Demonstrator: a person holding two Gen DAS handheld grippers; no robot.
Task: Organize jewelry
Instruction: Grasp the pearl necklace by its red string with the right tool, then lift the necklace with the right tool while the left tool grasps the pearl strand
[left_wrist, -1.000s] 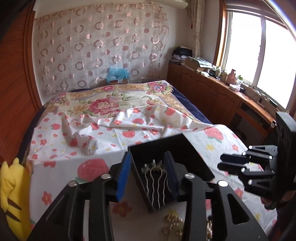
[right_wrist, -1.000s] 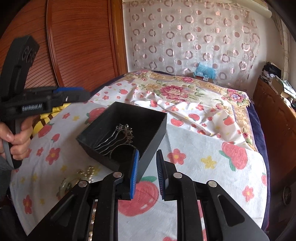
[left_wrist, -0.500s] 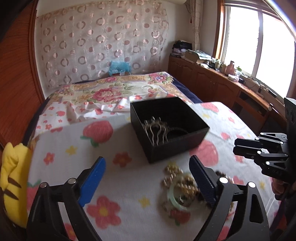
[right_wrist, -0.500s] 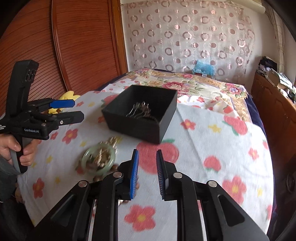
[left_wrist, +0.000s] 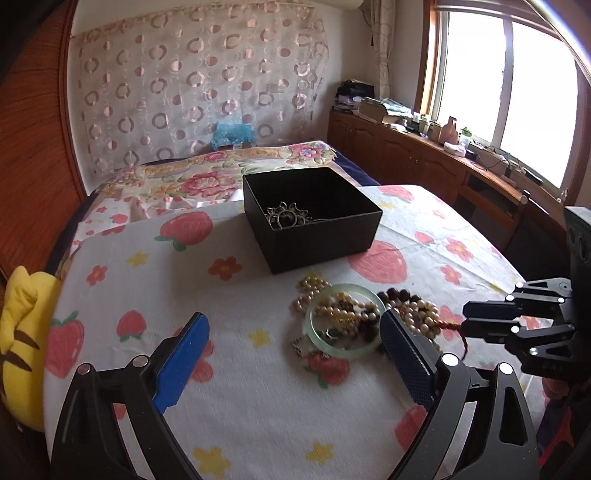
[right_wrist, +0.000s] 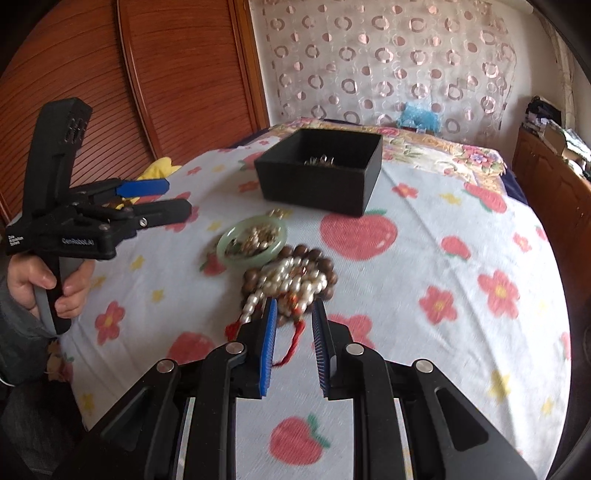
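Note:
A black open box (left_wrist: 312, 218) stands on the strawberry-print cloth and holds a silver hair comb (left_wrist: 287, 217); the box also shows in the right wrist view (right_wrist: 320, 170). In front of it lies a heap of jewelry: a pale green jade bangle (left_wrist: 343, 320), also in the right view (right_wrist: 252, 240), pearl strands (right_wrist: 291, 282) and brown wooden beads (right_wrist: 325, 271) with a red tassel (right_wrist: 291, 349). My left gripper (left_wrist: 293, 356) is wide open, left of the heap and just short of it. My right gripper (right_wrist: 293, 334) is open, its jaws either side of the tassel at the heap's near edge.
A yellow plush toy (left_wrist: 22, 332) lies at the cloth's left edge. Behind the table is a bed with floral sheets (left_wrist: 207, 177). Wooden cabinets (left_wrist: 424, 158) run under the window on the right. A wooden panel wall (right_wrist: 155, 81) stands on the left.
Both grippers have pulled back from the box and dropped towards the jewelry heap. My left gripper opened wide. My right gripper opened and now straddles the red tassel.

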